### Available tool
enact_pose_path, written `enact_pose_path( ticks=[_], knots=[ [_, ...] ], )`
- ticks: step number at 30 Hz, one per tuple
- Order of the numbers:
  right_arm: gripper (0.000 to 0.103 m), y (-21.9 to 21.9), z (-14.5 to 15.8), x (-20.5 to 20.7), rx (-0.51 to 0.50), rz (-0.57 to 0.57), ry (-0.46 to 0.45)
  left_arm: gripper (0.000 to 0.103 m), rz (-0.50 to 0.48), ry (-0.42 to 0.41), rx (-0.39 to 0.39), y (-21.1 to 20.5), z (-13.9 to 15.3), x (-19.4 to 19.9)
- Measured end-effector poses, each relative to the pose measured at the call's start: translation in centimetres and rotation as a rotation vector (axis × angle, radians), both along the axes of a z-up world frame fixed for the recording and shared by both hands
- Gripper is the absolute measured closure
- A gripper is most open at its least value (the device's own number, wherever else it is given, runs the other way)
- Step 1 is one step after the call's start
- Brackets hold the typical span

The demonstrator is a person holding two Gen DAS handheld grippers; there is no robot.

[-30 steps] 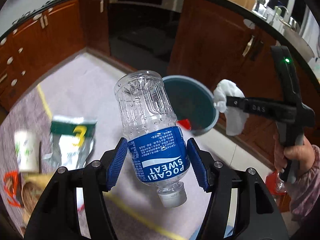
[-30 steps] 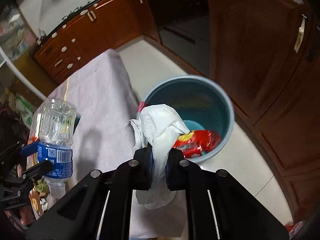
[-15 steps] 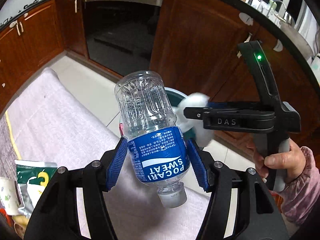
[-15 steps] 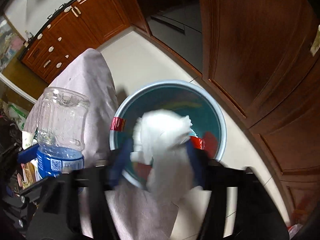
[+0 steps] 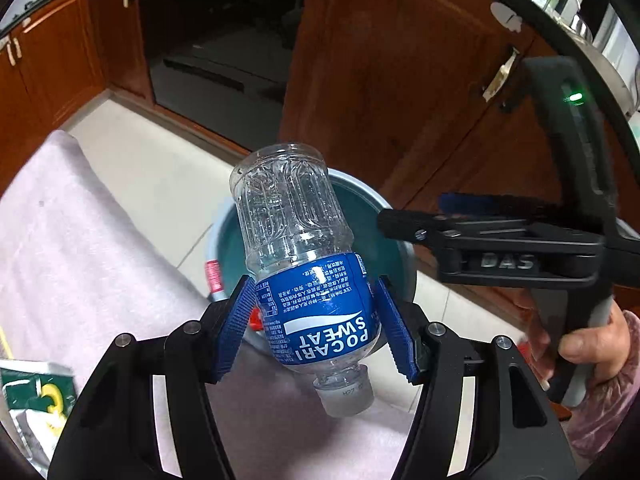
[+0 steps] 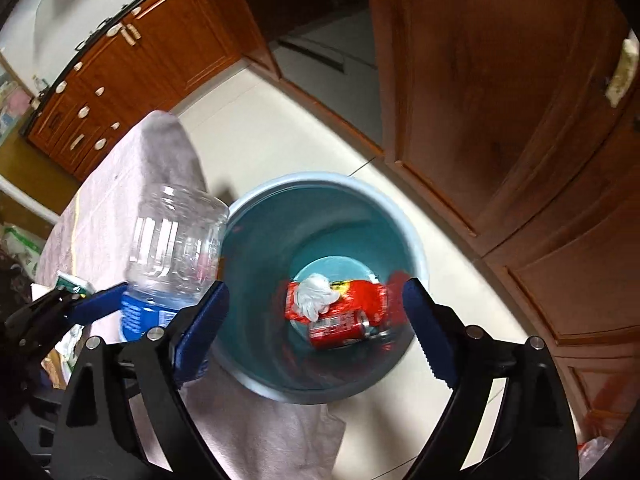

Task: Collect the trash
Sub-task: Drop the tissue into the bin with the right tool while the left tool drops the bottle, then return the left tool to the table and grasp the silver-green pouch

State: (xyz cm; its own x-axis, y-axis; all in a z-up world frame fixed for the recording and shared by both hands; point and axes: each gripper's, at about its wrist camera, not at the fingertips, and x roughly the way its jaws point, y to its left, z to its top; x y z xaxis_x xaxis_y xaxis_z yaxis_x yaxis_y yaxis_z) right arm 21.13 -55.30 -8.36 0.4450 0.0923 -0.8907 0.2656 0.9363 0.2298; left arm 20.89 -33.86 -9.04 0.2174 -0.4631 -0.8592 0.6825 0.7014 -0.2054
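Note:
My left gripper (image 5: 316,328) is shut on a clear plastic bottle (image 5: 296,248) with a blue label, held cap down, over the near rim of a teal bin (image 5: 402,256). In the right wrist view that bottle (image 6: 172,248) hangs at the bin's left edge. My right gripper (image 6: 314,320) hovers over the bin (image 6: 256,240), its jaws opening wide with nothing between them. A white crumpled tissue (image 6: 318,294) lies at the bin's bottom on red wrappers and a red can (image 6: 344,326). The right gripper (image 5: 420,216) shows side-on at the right of the left wrist view, held by a hand (image 5: 580,344).
A pale pink cloth (image 5: 80,264) covers the table beside the bin. A green and white packet (image 5: 36,400) lies on it at the lower left. Brown wooden cabinets (image 6: 500,100) stand close behind the bin, on a light tiled floor (image 6: 280,120).
My right gripper opened and the white tissue dropped from it into the bin. Both grippers moved over toward the bin; the left still holds the bottle.

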Motion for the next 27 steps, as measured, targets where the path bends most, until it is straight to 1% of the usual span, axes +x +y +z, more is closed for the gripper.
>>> enact_pose_path(
  ticks=[1, 3, 7, 12, 15, 16, 17, 21, 27],
  knots=[
    [0.018, -0.3, 0.1, -0.2, -0.004, -0.011, -0.004, 0.04, -0.009, 0.012, 0.006, -0.6, -0.6, 0.2],
    [0.013, -1.1, 0.4, -0.5, -0.01, -0.035, -0.007, 0.04, -0.019, 0.032, 0.019, -1.1, -1.6, 0.4],
    [0.013, -2.1, 0.2, -1.2, -0.018, -0.054, 0.002, 0.039, -0.021, 0.05, 0.057, -2.0, -3.2, 0.8],
    [0.013, -2.2, -0.5, -1.1, -0.016, -0.057, 0.032, 0.038, -0.013, 0.049, 0.061, -2.5, -3.6, 1.0],
    [0.013, -1.8, -0.6, -1.2, -0.015, -0.056, 0.036, 0.037, 0.003, 0.043, 0.062, -2.0, -3.4, 1.2],
    [0.013, -1.7, -0.6, -1.3, -0.015, -0.054, 0.036, 0.035, 0.009, 0.041, 0.061, -2.2, -3.4, 1.3],
    [0.013, -1.5, -0.5, -1.4, -0.015, -0.052, 0.037, 0.032, 0.016, 0.038, 0.059, -1.9, -3.2, 1.3],
    [0.013, -0.7, -0.1, -1.5, -0.02, -0.041, 0.043, 0.031, 0.04, 0.024, 0.041, -0.5, -2.0, 0.8],
    [0.013, 1.7, 1.9, -2.7, -0.046, -0.006, 0.014, 0.027, 0.103, 0.0, 0.01, 3.3, 0.4, -0.6]
  ],
)
